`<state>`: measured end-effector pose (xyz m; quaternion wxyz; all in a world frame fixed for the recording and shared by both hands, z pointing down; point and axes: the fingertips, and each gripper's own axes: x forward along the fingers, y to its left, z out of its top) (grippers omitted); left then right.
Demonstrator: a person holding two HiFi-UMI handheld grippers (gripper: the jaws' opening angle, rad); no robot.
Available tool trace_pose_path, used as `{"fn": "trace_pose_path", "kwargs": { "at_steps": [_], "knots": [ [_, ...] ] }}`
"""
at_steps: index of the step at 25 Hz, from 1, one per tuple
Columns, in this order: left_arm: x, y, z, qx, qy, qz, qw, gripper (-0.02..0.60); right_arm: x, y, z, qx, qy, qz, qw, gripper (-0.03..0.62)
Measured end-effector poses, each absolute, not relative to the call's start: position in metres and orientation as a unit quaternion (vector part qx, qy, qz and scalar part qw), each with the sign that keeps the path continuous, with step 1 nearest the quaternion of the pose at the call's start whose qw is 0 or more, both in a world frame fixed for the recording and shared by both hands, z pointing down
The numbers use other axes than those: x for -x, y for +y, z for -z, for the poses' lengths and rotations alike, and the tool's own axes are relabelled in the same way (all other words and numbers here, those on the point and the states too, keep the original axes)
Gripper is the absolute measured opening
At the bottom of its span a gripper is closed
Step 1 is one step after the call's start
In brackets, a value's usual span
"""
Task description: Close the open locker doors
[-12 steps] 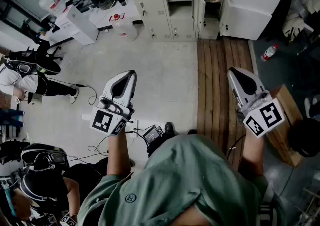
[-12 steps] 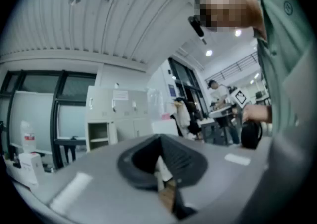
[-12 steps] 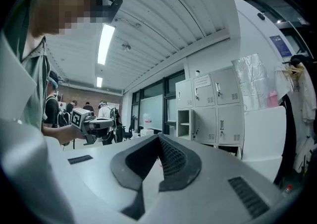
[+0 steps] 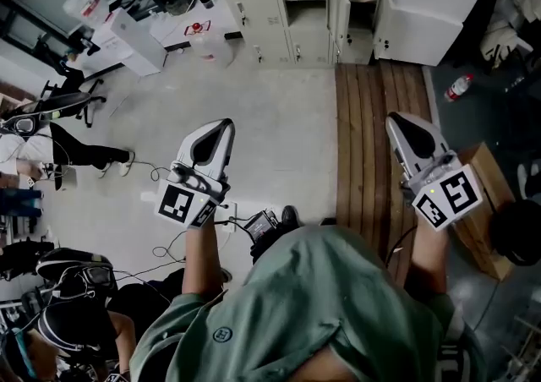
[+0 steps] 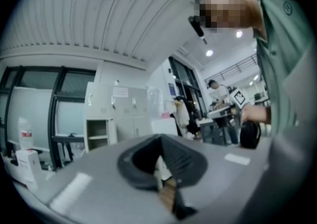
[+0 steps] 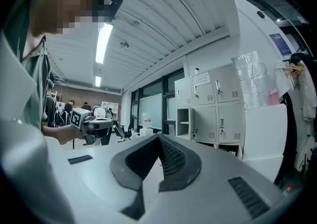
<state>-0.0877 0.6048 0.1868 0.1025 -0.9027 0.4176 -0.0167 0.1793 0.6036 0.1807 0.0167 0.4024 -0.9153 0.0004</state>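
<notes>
The open locker door [image 4: 337, 24] stands upright, well apart at 12 o'clock in the head view. It lies at 11 o'clock from the right tool [image 4: 396, 122] and 1 o'clock from the left tool [image 4: 223, 125]. Both tools are clenched and empty, and the right looks nearer.

We look steeply down from above the head, the left hand-held gripper [image 4: 220, 127] and right hand-held gripper [image 4: 397, 122] near, the lockers [image 4: 296, 0] far; each gripper's camera looks level along its own jaws toward those lockers, well off; all three views share them; the right gripper view also shows the left hand-held gripper.
</notes>
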Motion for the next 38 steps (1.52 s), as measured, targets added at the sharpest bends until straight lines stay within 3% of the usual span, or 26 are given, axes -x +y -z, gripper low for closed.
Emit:
{"fn": "trace_pose_path", "kwargs": {
  "at_steps": [5,26,38],
  "knots": [
    [0.094,0.581,-0.198,0.905,0.418,0.012,0.074,-0.002,-0.167,0.589,-0.185,-0.400,-0.916,-0.002,0.019,0.005],
    [0.162,0.485,-0.189,0.932,0.353,-0.003,0.086,-0.002,-0.081,0.498,-0.174,-0.442,-0.897,0.003,0.003,0.005],
    [0.157,0.402,-0.204,0.915,0.397,-0.014,0.070,-0.002,-0.082,0.385,-0.173,-0.395,-0.919,0.013,0.009,0.005]
  ]
}}
